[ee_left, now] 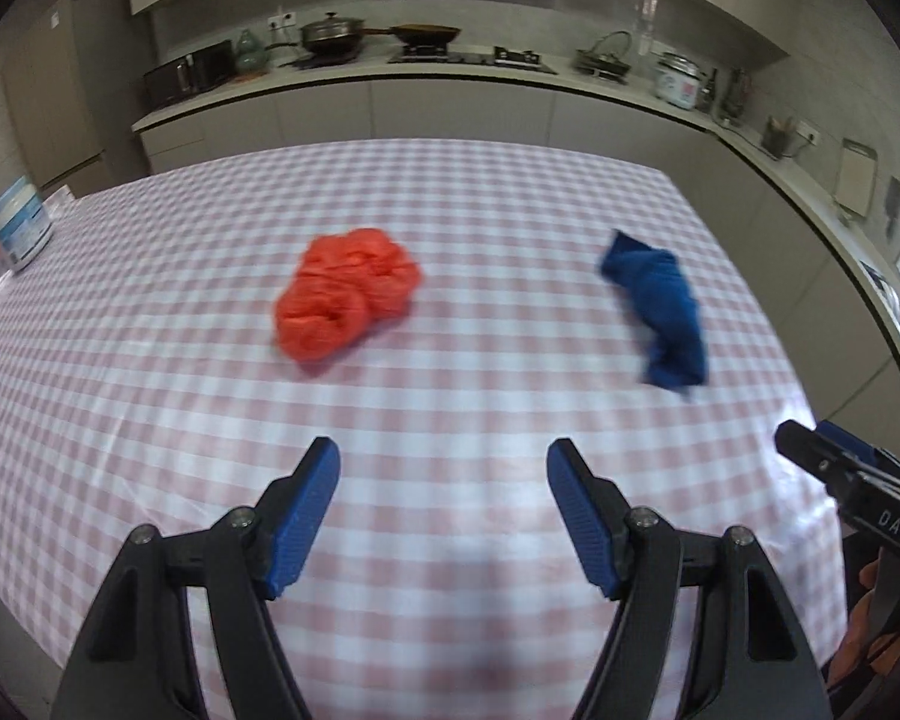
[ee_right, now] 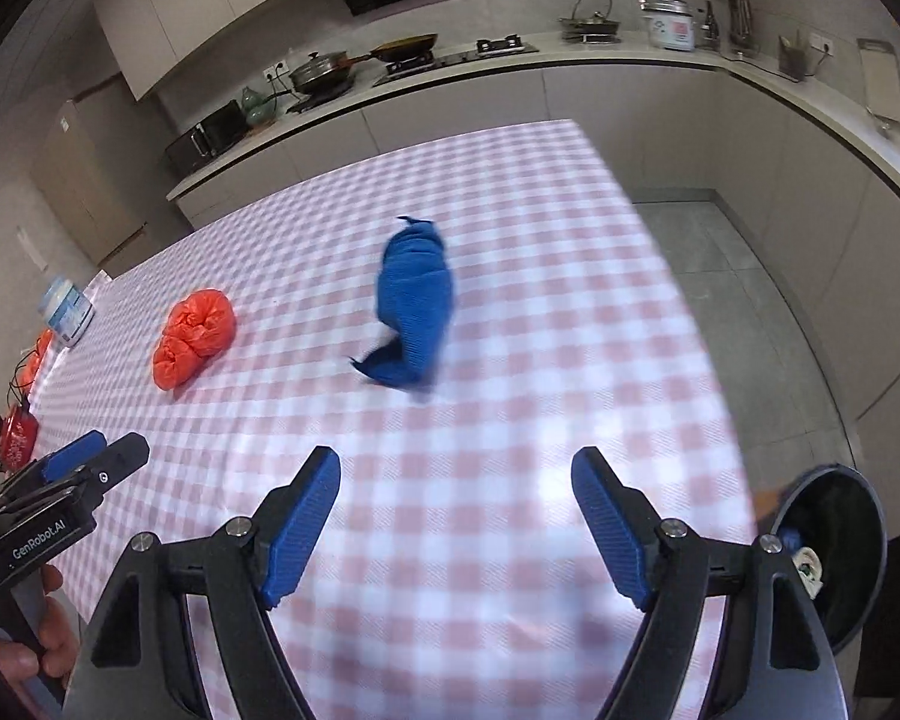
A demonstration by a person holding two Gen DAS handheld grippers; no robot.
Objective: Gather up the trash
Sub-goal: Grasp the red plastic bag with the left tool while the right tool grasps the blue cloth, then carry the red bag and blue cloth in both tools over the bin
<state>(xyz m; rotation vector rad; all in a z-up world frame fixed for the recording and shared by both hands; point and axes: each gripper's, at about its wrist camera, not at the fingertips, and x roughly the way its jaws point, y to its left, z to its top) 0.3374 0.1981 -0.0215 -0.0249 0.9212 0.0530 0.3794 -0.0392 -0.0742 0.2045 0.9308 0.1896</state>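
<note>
A crumpled orange plastic bag (ee_left: 348,294) (ee_right: 195,336) lies on the pink-and-white checked tablecloth (ee_left: 450,390). To its right lies a crumpled blue wad (ee_left: 660,312) (ee_right: 417,312). My left gripper (ee_left: 443,447) hovers over the cloth, short of the orange bag, open and empty. My right gripper (ee_right: 456,453) hovers short of the blue wad, jaws wide apart with nothing between them. Each gripper also shows at the edge of the other's view: the right gripper (ee_left: 810,444) and the left gripper (ee_right: 108,453), held by a hand (ee_right: 54,654).
A black round trash bin (ee_right: 834,546) stands off the table's right edge, with scraps inside. A white-and-blue jar (ee_left: 21,231) and small red items (ee_right: 18,432) sit at the table's left side. A kitchen counter with pots runs behind the table.
</note>
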